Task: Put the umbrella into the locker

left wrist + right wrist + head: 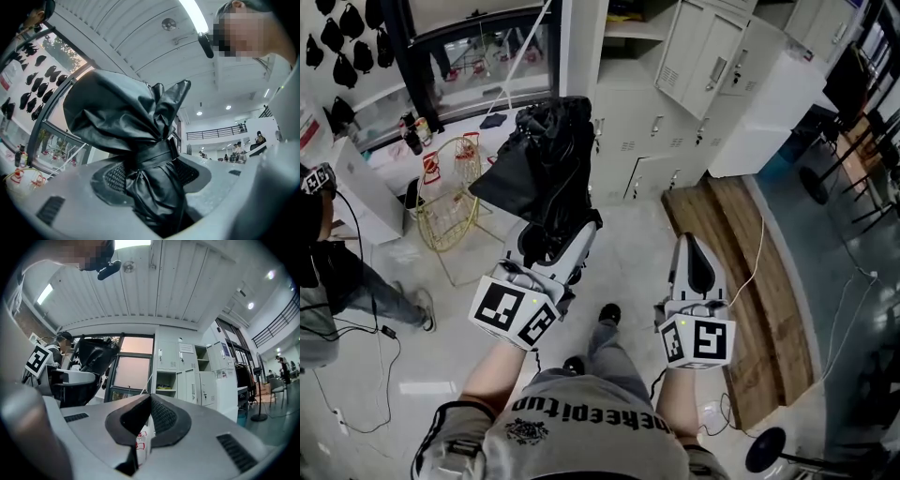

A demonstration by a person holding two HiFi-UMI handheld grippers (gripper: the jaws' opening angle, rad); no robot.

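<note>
A folded black umbrella (546,159) stands upright between the jaws of my left gripper (555,239), which is shut on its lower, strapped part. In the left gripper view the umbrella (126,122) fills the middle, its strap level with the pads of my left gripper (150,173). My right gripper (694,253) is to the right of it, shut with nothing held. In the right gripper view its jaws (150,401) meet at the tips, the umbrella (93,357) shows at the left, and the grey lockers (187,376) stand ahead. The lockers (675,103) are beyond both grippers.
One locker door (703,52) at the top stands open, and an open compartment (166,380) shows shelves. A gold wire basket (450,202) and a person (328,272) are on the left. A wooden platform (741,281) and a white cabinet (769,112) lie to the right. Cables cross the floor.
</note>
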